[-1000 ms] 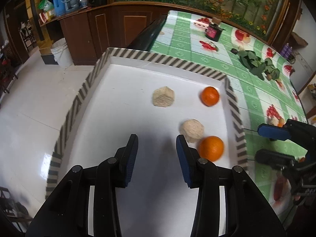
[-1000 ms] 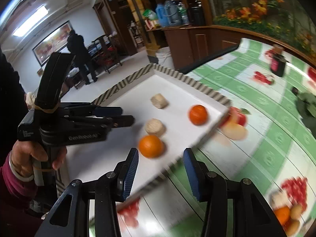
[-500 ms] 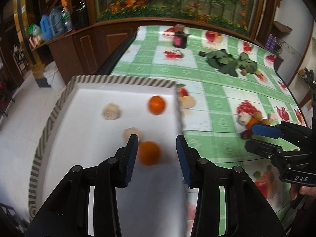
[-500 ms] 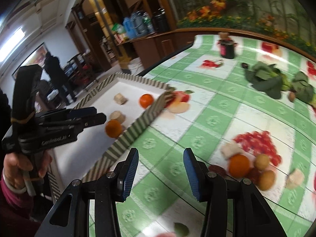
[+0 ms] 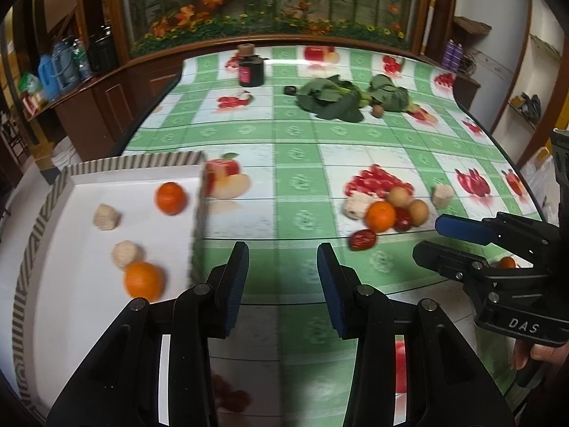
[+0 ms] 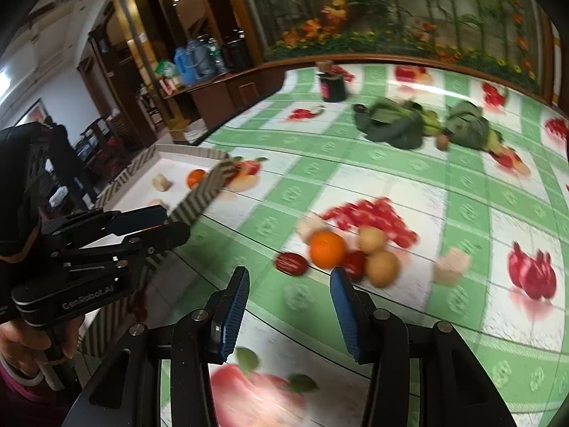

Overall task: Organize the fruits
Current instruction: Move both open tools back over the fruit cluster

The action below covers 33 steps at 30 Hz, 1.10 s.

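Observation:
A white tray with a striped rim [image 5: 128, 162] sits at the table's left and holds two oranges [image 5: 170, 198] and two pale beige lumps [image 5: 106, 216]. A pile of loose fruit lies on the green checked cloth: an orange [image 5: 380, 216], brown round fruits [image 5: 418, 211], red dates [image 5: 362, 239] and a beige lump [image 5: 442, 194]. My left gripper [image 5: 282, 270] is open and empty over the cloth, right of the tray. My right gripper [image 6: 288, 297] is open and empty, just short of the pile's orange [image 6: 327, 249] and date [image 6: 291, 262].
Leafy greens [image 5: 334, 98] and a dark jar [image 5: 251, 71] lie at the far side of the table. A wooden counter with bottles [image 5: 64, 67] stands left. The tray [image 6: 199, 199] overhangs the table's left edge.
Both grippers have swung right, away from the tray and toward the loose fruit pile. Both stayed open and empty.

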{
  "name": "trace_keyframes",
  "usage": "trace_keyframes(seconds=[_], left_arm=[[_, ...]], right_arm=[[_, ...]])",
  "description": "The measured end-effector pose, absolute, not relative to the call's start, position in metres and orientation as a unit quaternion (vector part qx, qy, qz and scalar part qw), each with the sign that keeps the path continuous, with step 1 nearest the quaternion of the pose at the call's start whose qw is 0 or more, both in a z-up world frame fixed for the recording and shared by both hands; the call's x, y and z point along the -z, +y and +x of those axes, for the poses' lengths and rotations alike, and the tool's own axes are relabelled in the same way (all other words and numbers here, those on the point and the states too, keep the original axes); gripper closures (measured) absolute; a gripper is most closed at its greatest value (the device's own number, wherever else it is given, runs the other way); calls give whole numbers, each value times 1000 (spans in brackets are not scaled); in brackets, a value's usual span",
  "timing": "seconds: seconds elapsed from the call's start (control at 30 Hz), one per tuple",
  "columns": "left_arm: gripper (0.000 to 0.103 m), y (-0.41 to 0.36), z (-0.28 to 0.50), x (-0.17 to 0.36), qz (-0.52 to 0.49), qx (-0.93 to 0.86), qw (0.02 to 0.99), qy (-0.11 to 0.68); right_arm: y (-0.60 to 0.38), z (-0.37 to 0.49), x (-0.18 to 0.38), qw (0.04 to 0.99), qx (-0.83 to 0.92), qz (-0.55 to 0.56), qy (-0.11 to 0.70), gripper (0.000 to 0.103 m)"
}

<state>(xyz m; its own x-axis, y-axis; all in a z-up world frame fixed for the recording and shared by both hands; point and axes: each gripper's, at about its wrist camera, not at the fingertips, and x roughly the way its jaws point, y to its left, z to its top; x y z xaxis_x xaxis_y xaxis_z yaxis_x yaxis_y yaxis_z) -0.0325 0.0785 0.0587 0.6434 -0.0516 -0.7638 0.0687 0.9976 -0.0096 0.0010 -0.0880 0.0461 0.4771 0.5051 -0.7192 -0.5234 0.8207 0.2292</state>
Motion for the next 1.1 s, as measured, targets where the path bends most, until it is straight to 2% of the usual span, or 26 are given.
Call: trace_keyframes(seconds=[0.5, 1.1], left_arm=[[63, 36, -20, -39, 21, 66, 893, 444], [63, 30, -7, -24, 17, 70, 884, 463]], right_arm=[[-152, 3, -27, 867, -245, 12, 434, 57], [-136, 30, -20, 859, -266, -25, 437, 57]])
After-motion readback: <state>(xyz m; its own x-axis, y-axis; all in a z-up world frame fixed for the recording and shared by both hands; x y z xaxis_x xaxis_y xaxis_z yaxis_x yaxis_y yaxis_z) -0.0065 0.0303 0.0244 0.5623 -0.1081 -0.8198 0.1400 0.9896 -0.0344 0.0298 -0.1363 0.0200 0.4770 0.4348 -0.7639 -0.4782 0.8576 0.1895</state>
